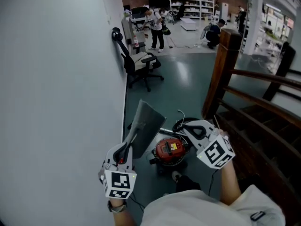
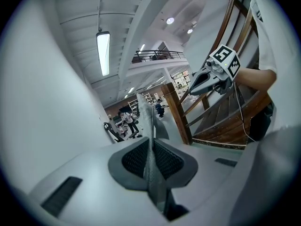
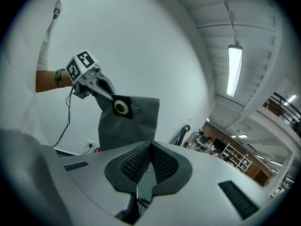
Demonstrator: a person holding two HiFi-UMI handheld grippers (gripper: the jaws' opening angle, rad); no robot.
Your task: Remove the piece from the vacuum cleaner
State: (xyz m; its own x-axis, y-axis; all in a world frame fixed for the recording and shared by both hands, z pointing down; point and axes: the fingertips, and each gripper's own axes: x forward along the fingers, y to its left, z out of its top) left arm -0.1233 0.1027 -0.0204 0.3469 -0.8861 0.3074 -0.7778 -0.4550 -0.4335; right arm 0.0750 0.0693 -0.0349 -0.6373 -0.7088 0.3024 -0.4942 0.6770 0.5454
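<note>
The left tool (image 1: 130, 142) was clamped on the flat grey fabric vacuum bag (image 1: 146, 125), holding it above the red canister vacuum cleaner (image 1: 169, 150) on the floor. The right tool (image 1: 182, 127) was closed and empty. Only the right gripper view showed the bag's black collar (image 3: 121, 108) with its white ring; the left gripper view met the bag edge-on. The cleaner's yellow label (image 1: 175, 146) was unreadable.

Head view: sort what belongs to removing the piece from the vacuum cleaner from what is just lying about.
Job in hand:
red vacuum cleaner
grey dust bag, held by the left gripper
right gripper, shut, holding nothing

Lying about:
office chair
wooden stair railing
shelves and people at the far end
</note>
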